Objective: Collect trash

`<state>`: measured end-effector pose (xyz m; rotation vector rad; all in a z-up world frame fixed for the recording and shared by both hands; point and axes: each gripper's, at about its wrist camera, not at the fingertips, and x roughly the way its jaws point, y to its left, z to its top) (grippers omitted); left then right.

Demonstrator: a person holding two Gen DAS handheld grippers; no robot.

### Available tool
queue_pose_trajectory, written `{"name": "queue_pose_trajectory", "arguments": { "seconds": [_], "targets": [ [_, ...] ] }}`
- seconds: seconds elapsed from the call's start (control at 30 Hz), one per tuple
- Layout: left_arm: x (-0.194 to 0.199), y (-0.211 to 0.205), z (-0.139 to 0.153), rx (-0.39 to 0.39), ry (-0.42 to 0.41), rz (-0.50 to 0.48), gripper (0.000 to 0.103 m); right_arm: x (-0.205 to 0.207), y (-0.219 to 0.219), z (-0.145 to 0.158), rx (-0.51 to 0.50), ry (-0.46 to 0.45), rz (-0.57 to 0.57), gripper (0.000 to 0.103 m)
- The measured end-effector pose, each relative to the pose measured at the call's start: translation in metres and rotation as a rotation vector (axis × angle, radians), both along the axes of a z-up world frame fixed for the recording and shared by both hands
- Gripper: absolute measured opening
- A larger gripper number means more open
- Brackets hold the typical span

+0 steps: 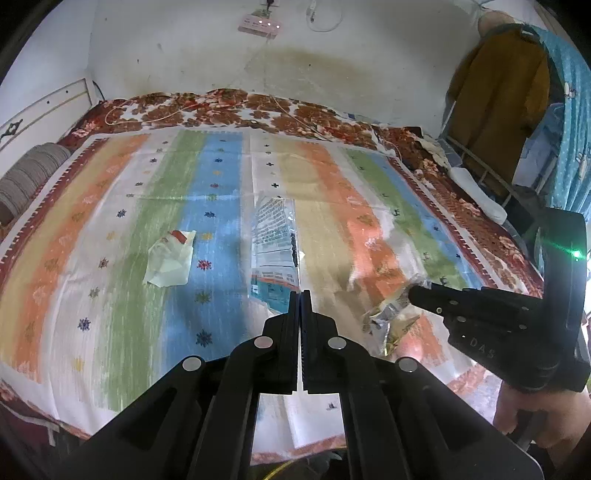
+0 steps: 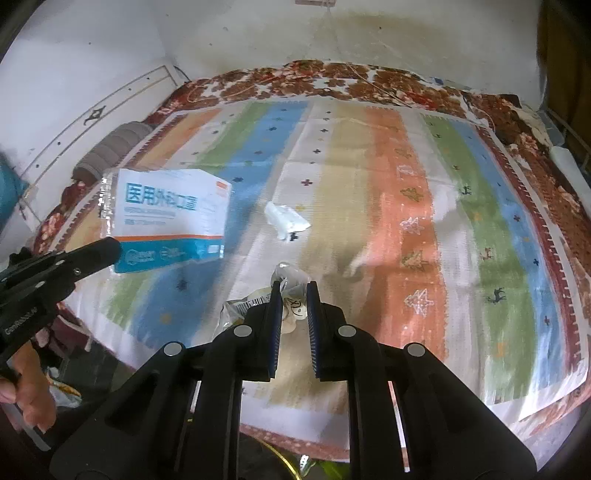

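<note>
My left gripper is shut on a flat blue-and-white mask packet, which stands edge-on above its tips. In the right wrist view the packet shows its printed face, pinched at its lower left corner by the left gripper. My right gripper is shut on a crumpled clear and silver wrapper. From the left wrist view, that wrapper hangs from the right gripper. Both grippers are held above the bed. A crumpled white paper scrap lies loose on the striped mat.
A striped mat covers a floral blanket on the bed. A grey bolster lies at the left. Clothes hang at the right. A power strip sits on the wall. A hand holds the left gripper.
</note>
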<state>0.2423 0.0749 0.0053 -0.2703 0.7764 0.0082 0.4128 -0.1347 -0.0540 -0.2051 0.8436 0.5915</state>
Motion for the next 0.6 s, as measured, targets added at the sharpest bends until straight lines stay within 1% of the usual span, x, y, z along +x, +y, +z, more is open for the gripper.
{"name": "queue_pose_trajectory", "arguments": {
  "seconds": [0.27,0.5,0.6],
  "targets": [
    [-0.022,-0.003,0.011,-0.073,-0.002,-0.005,0.0,-0.022,-0.006,0.01,-0.001,-0.015,0.019,0.012],
    [-0.049,-0.013,0.027,-0.08,-0.014,-0.013,0.0,-0.041,-0.014,0.021,0.019,-0.018,0.036,0.012],
    [-0.059,-0.014,0.03,-0.109,-0.012,-0.018,0.0,-0.051,-0.018,0.025,0.025,-0.024,0.045,0.012]
  ]
}}
